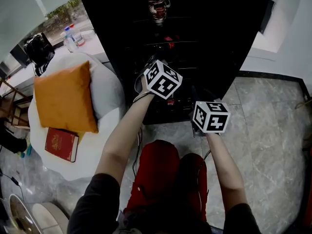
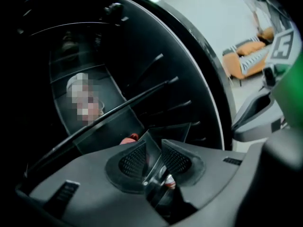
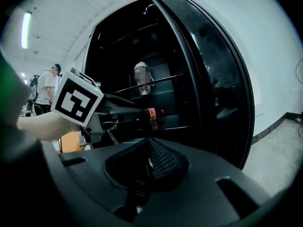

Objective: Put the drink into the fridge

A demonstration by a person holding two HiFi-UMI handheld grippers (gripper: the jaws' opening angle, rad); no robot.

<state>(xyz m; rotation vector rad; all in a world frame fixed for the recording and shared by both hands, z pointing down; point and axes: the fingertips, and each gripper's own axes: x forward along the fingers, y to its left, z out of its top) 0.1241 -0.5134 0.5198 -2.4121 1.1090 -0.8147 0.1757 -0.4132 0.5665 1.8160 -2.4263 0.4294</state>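
The drink is a dark cola bottle [image 3: 150, 113] with a red cap and red label. My left gripper [image 3: 135, 111] is shut on it and holds it lying level inside the open black fridge [image 3: 142, 56], just above a glass shelf [image 3: 177, 126]. In the left gripper view the glossy bottle [image 2: 166, 180] sits between the pads [image 2: 134, 161], and its red cap [image 2: 129, 138] shows past them. My right gripper [image 3: 150, 161] hangs back outside the fridge, shut with nothing seen between its pads. In the head view both marker cubes, left [image 1: 162, 79] and right [image 1: 210, 117], face the dark fridge front [image 1: 204, 43].
The fridge door [image 3: 215, 79] stands open on the right. Left of me is a white round seat [image 1: 105, 89] with an orange cushion [image 1: 63, 99] and a red book [image 1: 61, 144]. Grey stone floor [image 1: 273, 130] lies to the right. A person in a white shirt [image 3: 46, 91] stands far left.
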